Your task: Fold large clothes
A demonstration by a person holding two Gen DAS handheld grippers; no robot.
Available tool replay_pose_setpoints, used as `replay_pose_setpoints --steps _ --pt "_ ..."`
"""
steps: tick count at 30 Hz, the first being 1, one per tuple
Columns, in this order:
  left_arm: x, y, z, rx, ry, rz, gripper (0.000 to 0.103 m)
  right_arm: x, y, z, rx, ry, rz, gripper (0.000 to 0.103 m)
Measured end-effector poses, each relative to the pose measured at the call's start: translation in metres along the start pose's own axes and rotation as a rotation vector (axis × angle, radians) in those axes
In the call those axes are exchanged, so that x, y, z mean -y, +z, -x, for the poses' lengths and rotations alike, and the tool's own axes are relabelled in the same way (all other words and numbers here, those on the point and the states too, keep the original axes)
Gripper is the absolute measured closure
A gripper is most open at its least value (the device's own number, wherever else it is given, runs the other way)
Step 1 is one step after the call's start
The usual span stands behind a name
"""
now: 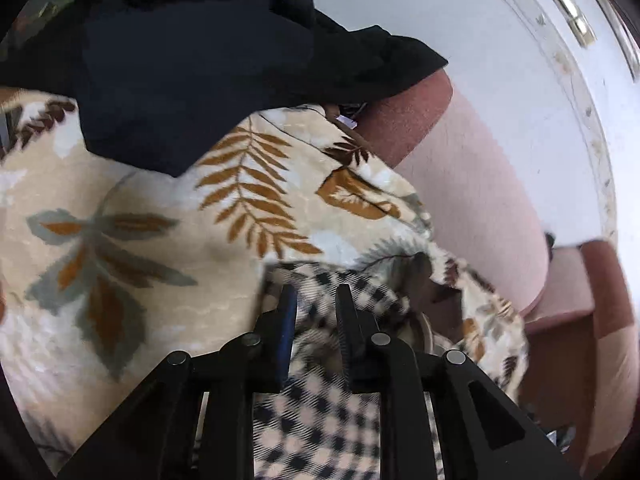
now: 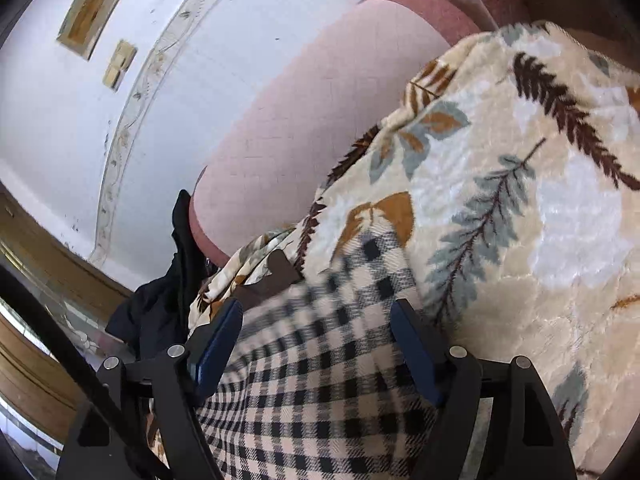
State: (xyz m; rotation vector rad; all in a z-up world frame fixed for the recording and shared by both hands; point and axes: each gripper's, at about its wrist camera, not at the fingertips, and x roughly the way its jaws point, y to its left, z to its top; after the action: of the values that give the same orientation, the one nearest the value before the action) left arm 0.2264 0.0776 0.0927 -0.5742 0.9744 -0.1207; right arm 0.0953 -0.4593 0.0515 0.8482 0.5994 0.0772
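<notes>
The checked garment [image 2: 320, 400] lies on the leaf blanket [image 2: 520, 220], which covers a pink sofa [image 2: 312, 128]. It is directly under both grippers, and in both views it runs from the bottom edge up between the fingers.

The left gripper [image 1: 316, 304] has its jaws only a little apart. Checked cloth shows in the narrow gap, but I cannot tell if the pads press on it or if the cloth only lies behind them. The right gripper [image 2: 316, 320] has its jaws spread wide; the cloth lies under them and the pads do not touch it, so it holds nothing.

What could go wrong, as I judge it: if the left jaws are slack, the corner can slip out and the fold on that side falls open. The blanket is soft and thick, so a low pinch may take blanket pile together with the garment and drag both. The cloth near the left fingers is bunched, so a crooked fold may come from it. The dark garment [image 1: 192, 72] lies near on the blanket and could be caught if the fold goes that way.

Count: one checked garment, one dark garment, one blanket, one sofa, two grippers. In the right view a second dark cloth [image 2: 160, 312] hangs at the sofa end; whether it is the same one I cannot tell
</notes>
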Motion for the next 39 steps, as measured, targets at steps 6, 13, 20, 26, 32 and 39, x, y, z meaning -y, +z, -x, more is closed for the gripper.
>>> replay_pose_setpoints --steps 6,13,20,26,32,39 --pt "-0.002 -0.057 0.021 0.019 0.104 -0.220 0.042 -0.051 -0.033 -0.015 -0.094 0.002 0.197 0.023" --pt "-0.035 -0.115 -0.005 -0.059 0.159 -0.305 0.042 -0.076 -0.084 -0.017 -0.180 -0.050 0.335 0.026" --pt "-0.035 -0.125 0.007 -0.142 0.075 -0.293 0.098 -0.065 -0.083 0.054 -0.087 -0.118 0.291 0.026" --pt "-0.046 -0.144 0.043 -0.138 0.071 -0.269 0.098 -0.022 -0.081 0.078 -0.061 -0.217 0.179 0.026" --pt "-0.041 -0.148 0.054 -0.088 0.131 -0.267 0.096 -0.010 -0.078 0.070 -0.075 -0.222 0.150 0.026" --pt "-0.009 -0.147 0.090 0.095 0.140 -0.358 0.069 -0.025 -0.089 0.047 -0.074 -0.281 0.264 0.026"
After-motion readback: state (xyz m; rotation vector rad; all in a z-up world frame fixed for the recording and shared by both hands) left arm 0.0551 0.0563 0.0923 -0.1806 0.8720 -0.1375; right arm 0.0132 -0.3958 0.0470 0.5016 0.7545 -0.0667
